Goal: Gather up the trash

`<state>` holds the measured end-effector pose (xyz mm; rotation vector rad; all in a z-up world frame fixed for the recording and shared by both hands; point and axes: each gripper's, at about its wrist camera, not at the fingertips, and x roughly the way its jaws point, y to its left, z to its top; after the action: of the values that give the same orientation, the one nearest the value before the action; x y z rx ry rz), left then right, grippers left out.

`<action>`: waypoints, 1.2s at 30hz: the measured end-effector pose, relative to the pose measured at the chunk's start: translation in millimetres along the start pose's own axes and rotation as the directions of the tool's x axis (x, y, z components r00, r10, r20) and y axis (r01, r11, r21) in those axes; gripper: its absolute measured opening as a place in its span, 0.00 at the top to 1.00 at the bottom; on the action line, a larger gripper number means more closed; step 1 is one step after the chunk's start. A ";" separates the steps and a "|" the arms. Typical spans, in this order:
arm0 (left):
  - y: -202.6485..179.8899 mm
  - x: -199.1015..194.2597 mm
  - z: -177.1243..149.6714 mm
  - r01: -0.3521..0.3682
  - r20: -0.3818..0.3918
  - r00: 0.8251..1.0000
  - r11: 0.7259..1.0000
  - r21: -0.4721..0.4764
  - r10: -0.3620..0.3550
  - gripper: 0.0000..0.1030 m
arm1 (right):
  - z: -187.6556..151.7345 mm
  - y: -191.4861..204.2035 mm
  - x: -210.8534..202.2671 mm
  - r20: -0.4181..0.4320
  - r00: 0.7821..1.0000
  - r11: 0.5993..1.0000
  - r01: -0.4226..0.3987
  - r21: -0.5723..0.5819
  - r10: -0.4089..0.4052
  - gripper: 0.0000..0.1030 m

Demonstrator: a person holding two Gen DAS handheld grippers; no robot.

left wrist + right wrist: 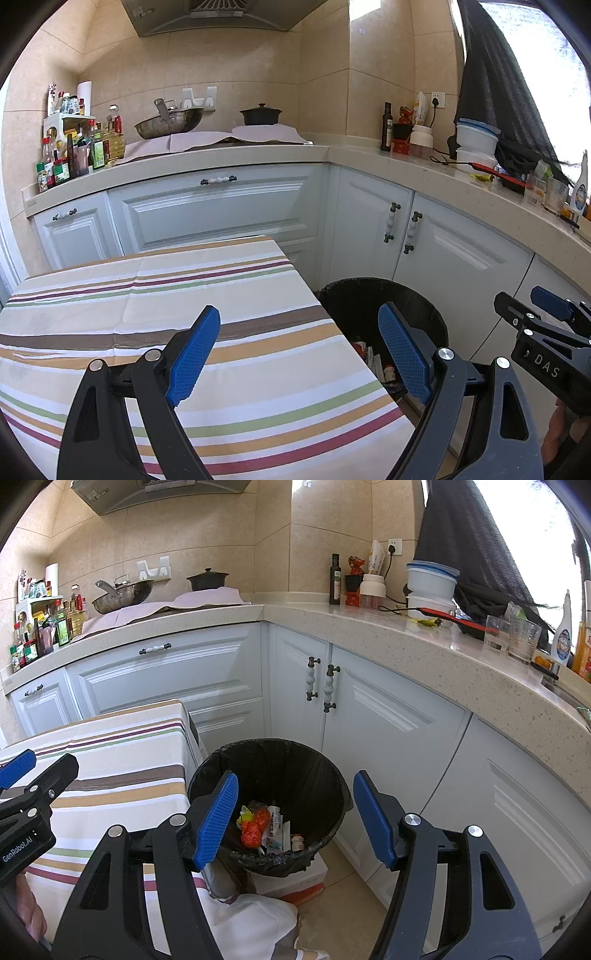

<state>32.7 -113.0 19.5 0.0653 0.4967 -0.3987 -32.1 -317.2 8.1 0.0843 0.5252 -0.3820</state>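
Observation:
A black trash bin (273,771) lined with a black bag stands on the floor beside the striped table (122,760). Inside lie several pieces of trash: an orange wrapper (253,830), a white tube and a small bottle. My right gripper (291,819) is open and empty, held above the bin. My left gripper (299,350) is open and empty over the table's right edge (258,332), with the bin (369,295) partly hidden behind its right finger. Each gripper shows at the edge of the other view.
White cabinets (369,709) run under an L-shaped counter (424,642) behind the bin. On the counter stand a wok (122,594), a black pot (207,579), bottles, tubs and glasses. A white and orange box (295,882) sits under the bin.

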 end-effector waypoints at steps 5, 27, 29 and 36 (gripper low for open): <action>-1.6 -0.3 0.1 0.001 0.001 1.000 1.000 0.004 -0.001 0.18 | 0.1 0.5 -0.1 -0.001 1.000 1.000 0.000 -0.001 0.000 0.39; -2.2 -0.9 -1.3 0.028 0.010 1.000 0.999 0.015 -0.028 0.18 | 0.3 1.2 -0.2 -0.001 1.000 1.000 0.000 -0.002 0.000 0.38; -3.2 -1.6 -2.0 0.032 0.013 0.999 0.999 0.023 -0.032 0.18 | 0.3 0.5 0.0 -0.001 1.000 1.000 0.000 -0.001 0.000 0.38; -1.4 0.5 -4.2 0.046 0.015 0.999 0.999 0.005 -0.046 0.14 | -6.2 -3.5 1.3 -0.007 1.000 1.000 0.000 -0.001 0.000 0.38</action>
<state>30.7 -113.9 15.6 0.0549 0.4832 -0.4451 -35.3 -319.8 2.1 0.0847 0.5322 -0.3811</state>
